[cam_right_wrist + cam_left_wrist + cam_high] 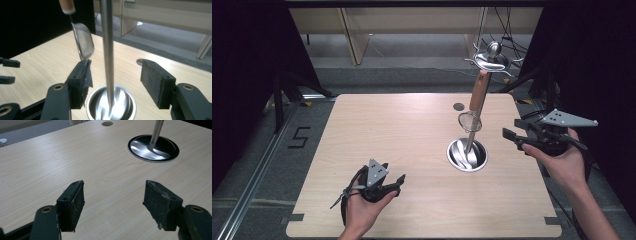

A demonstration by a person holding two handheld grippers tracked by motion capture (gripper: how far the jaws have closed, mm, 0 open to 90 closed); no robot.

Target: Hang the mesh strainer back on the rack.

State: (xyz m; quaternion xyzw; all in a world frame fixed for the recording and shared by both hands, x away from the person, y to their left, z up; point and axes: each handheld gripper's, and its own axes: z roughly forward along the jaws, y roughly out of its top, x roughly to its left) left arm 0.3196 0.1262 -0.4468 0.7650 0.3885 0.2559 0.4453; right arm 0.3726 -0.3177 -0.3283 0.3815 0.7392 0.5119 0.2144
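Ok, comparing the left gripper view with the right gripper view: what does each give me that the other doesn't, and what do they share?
Left gripper view alone: the open left gripper above bare table, the stand's whole round steel base seen from farther off, nothing between the jaws.

Right gripper view alone: the open right gripper with its jaws either side of the stand's pole, and a small mesh strainer with a wooden handle hanging beside the pole. The left gripper's jaw tips sit at the picture's left edge.

Shared: the pole, the base, the table and its small round hole.

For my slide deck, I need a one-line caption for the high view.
Two hand-held open claws, left claw and right claw, flank a metal utensil stand hanging a wooden-handled strainer.
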